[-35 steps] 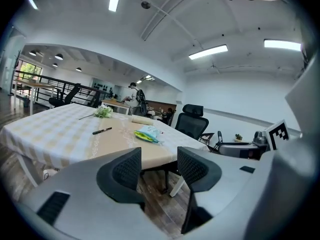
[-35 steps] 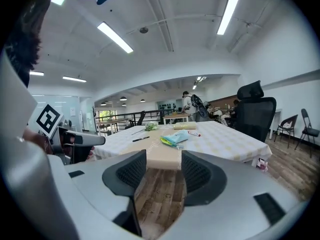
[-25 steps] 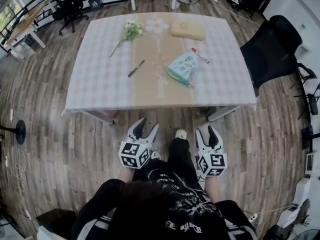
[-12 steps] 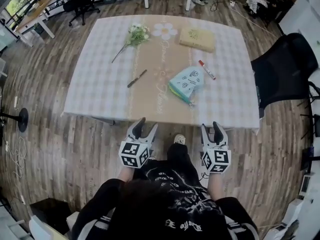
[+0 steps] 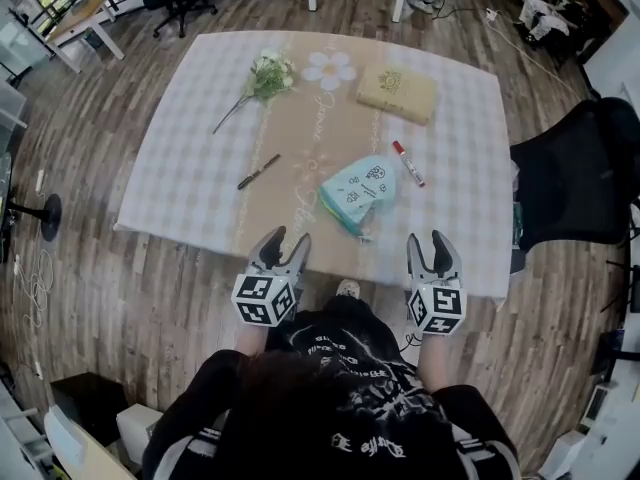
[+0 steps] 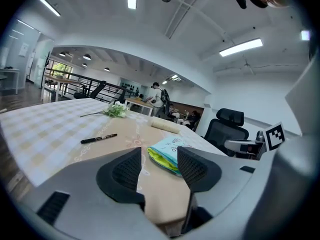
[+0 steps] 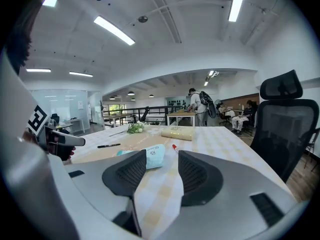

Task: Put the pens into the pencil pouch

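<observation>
A light-blue pencil pouch (image 5: 356, 192) with a yellow-green zip edge lies near the table's front, also in the left gripper view (image 6: 167, 152) and the right gripper view (image 7: 148, 157). A black pen (image 5: 258, 171) rests to its left (image 6: 98, 138). A red-capped white pen (image 5: 407, 163) lies to the pouch's right (image 7: 176, 147). My left gripper (image 5: 279, 248) and right gripper (image 5: 431, 252) hover at the table's near edge, both open and empty.
On the checked tablecloth (image 5: 190, 168) lie a flower sprig (image 5: 262, 76) at the far left and a tan rolled cloth (image 5: 397, 92) at the far right. A black office chair (image 5: 585, 178) stands to the right. Wooden floor surrounds the table.
The person has stepped closer to the table. Both grippers now reach its near edge, still open. Nothing on the table has moved.
</observation>
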A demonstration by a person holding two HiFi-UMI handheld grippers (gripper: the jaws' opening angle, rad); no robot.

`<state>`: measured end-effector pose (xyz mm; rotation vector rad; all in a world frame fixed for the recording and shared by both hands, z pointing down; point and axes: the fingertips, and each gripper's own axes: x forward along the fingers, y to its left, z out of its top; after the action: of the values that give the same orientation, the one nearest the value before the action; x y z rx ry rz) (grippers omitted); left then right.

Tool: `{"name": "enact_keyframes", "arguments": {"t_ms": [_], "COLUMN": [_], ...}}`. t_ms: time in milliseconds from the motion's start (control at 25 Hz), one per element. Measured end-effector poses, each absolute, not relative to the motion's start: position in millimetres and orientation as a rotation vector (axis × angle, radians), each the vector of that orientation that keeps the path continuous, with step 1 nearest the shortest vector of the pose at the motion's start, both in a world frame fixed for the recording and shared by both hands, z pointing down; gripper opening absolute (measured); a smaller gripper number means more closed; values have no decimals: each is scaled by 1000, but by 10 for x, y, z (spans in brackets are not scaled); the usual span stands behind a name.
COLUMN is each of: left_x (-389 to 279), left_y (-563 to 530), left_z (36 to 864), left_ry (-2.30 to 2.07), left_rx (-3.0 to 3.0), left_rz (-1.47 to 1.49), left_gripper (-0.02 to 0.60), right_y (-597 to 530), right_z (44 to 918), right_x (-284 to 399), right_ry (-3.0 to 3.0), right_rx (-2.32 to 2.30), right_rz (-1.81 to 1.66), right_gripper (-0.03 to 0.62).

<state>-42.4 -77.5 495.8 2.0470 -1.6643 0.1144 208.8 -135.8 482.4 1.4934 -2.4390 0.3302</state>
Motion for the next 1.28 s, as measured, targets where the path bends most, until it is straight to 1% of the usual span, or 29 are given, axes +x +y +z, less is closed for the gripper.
{"name": "enact_keyframes", "arguments": {"t_ms": [320,600,1040,1280], "left_x": [-356,-462,-784,-848], "left_y": [-1084,-1201,-1350,-1460], "left_z": [4972,4961,4919,4951], "left_ry": [-1790,-1842,-1855,-1836], "left_rx": [1935,1901,1882,1886], "left_rz": [88,108,197,237], "left_gripper": [224,224,224,224], "right_y": [-2048,-2523,-3106,-3292], "right_z": [4860,5050,5626,5995], "right_x": [2285,2225,2120,2093], "right_ry": [-2442,-2407,-2265,-2182], "right_rx": [1382,1291,1211,1173], "right_rz": [299,306,440,495], "right_gripper": [208,202,201,196]}}
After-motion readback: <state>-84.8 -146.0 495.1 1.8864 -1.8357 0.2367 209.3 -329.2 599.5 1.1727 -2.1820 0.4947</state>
